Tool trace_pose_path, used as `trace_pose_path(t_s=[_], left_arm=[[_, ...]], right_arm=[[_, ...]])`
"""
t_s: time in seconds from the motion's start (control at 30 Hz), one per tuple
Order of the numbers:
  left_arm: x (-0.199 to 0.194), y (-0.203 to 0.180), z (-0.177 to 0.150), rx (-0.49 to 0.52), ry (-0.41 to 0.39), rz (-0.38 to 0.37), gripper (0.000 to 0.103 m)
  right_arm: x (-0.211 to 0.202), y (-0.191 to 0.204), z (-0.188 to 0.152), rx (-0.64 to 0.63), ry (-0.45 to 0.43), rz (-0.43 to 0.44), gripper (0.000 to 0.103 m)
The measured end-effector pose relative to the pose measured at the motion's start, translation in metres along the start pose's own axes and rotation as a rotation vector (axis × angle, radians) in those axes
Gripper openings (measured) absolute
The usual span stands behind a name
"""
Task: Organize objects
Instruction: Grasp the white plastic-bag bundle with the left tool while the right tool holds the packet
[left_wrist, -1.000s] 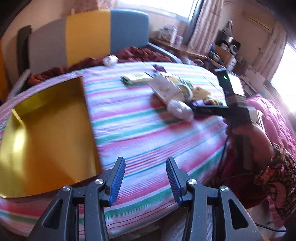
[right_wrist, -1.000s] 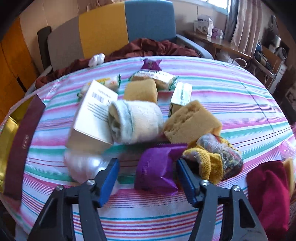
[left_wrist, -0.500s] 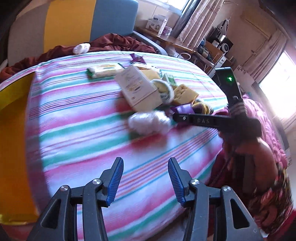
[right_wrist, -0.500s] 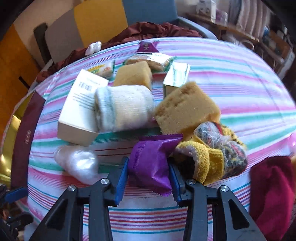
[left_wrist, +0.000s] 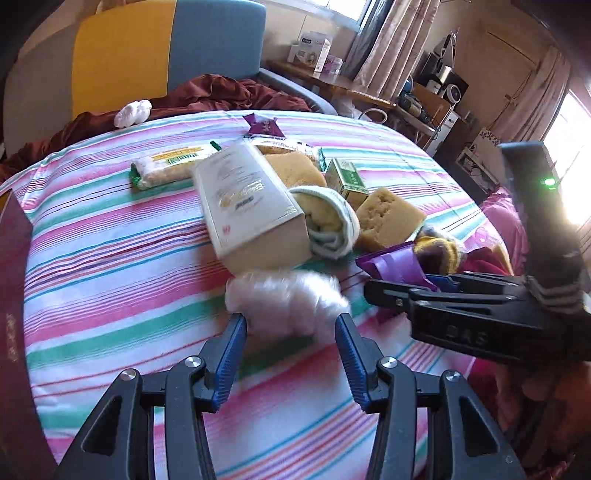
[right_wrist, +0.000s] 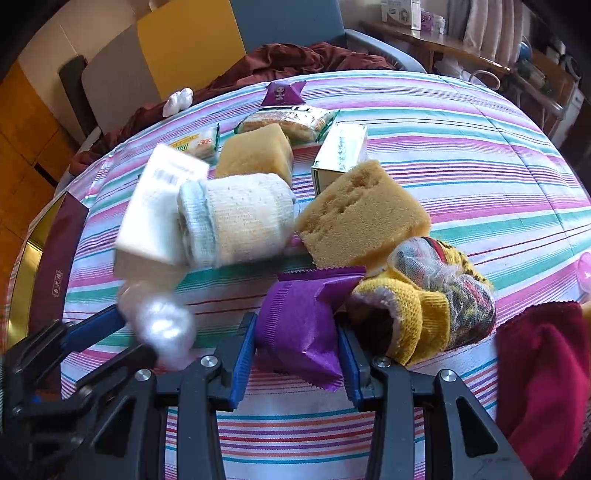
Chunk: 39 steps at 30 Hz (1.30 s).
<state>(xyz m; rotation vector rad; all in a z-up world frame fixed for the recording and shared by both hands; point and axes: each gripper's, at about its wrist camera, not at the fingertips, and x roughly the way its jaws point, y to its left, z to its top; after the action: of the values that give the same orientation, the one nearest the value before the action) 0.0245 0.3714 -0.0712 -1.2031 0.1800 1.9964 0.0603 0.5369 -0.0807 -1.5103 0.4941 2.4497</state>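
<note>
Right tongs (right_wrist: 297, 354): closed from wide onto purple packet (right_wrist: 301, 325), blue pads pressing both its sides; a second ago apart around it.
Purple packet: on striped tablecloth (right_wrist: 461, 155), touching yellow knit glove (right_wrist: 436, 306), just below sponge (right_wrist: 364, 218).
Left tongs (left_wrist: 288, 350): moved from gold tray side to the pile; jaws partly apart, astride white plastic bundle (left_wrist: 284, 299), pads not pressing it.
White plastic bundle: on the cloth below white box (left_wrist: 247, 199), blurred.
Rolled sock (right_wrist: 240, 218): between box and sponge, unmoved.
Dark red box edge (left_wrist: 11, 280): now at far left.
</note>
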Motion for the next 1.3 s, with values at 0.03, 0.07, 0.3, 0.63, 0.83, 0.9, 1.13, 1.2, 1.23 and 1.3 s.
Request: trace_pose_path(t_s=[0.03,0.07,0.3,0.63,0.83,0.9,1.13,1.2,1.23,1.3], left_arm=[[0.004,-0.001,0.0,0.008,0.003,-0.001,0.05],[0.007,-0.001,0.001,0.018,0.006,0.005,0.05],[-0.003,-0.001,0.005,-0.038,-0.069,-0.07,0.05],[0.023,0.011,0.017,-0.103,-0.021,-0.146,0.04],[0.005,0.011,0.003,-0.058,-0.079,-0.105,0.036],[-0.002,0.013,-0.004,-0.051,-0.087,-0.103,0.035],[-0.022,0.028,-0.024,-0.083,-0.107,-0.118,0.034],[-0.029,0.029,-0.028,-0.088,-0.108,-0.126,0.034],[-0.034,0.028,-0.031,-0.076,-0.111,-0.129,0.034],[-0.042,0.027,-0.035,-0.057,-0.122,-0.127,0.034]], right_arm=[[0.0,0.0,0.0,0.002,0.001,0.001,0.042],[0.001,0.0,0.0,0.002,0.002,0.001,0.042],[0.0,0.002,-0.002,-0.007,0.004,-0.013,0.042],[0.001,0.001,-0.001,-0.007,0.006,-0.014,0.042],[-0.002,0.001,0.001,-0.01,-0.006,-0.013,0.042],[-0.004,0.003,0.002,-0.02,-0.019,-0.018,0.042],[-0.01,0.011,0.004,-0.049,-0.051,0.001,0.042],[-0.009,0.013,0.003,-0.061,-0.046,-0.001,0.042],[-0.008,0.014,0.003,-0.061,-0.041,0.001,0.042],[-0.006,0.012,0.002,-0.054,-0.031,0.018,0.042]])
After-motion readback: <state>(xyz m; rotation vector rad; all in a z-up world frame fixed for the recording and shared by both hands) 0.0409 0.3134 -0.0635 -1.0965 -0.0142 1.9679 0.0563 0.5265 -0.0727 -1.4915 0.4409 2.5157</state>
